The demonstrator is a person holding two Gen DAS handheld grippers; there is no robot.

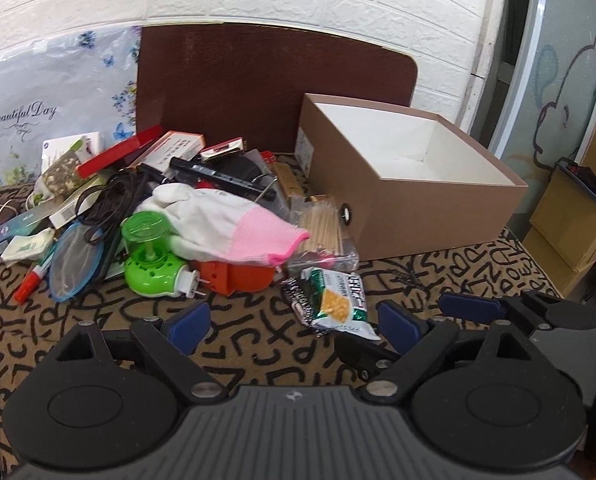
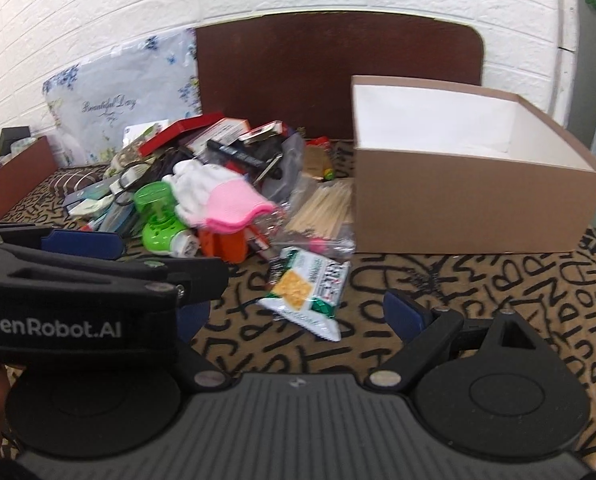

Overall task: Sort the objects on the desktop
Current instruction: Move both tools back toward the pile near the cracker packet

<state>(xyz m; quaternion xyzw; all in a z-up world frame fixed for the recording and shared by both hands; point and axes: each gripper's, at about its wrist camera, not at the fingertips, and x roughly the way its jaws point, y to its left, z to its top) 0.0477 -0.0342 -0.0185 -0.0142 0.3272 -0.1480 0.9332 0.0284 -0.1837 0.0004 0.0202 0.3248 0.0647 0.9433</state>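
A: Left hand-held gripper first, in its own view: the blue pads stand spread wide with nothing between them, hanging over the patterned bench. What lies nearest?

B: The cracker packet, just beyond the tips and a little to the right, nearer the right-hand pad. Its long axis runs roughly away from the camera, leaning slightly right. Behind it sits the pile: a white and pink glove, a green plug-in device, a bundle of wooden sticks. The open cardboard box stands to the right, apparently empty.

A: And the right wrist view?

B: Right hand-held gripper is spread too, holding nothing, though the other tool covers its left pad. The cracker packet lies almost dead ahead, between its fingers' lines, tilted toward the right. The cardboard box is ahead on the right.

A: Which hand is better placed, then?

B: I'd judge the right; the packet is centred on it, and the box is on that side.
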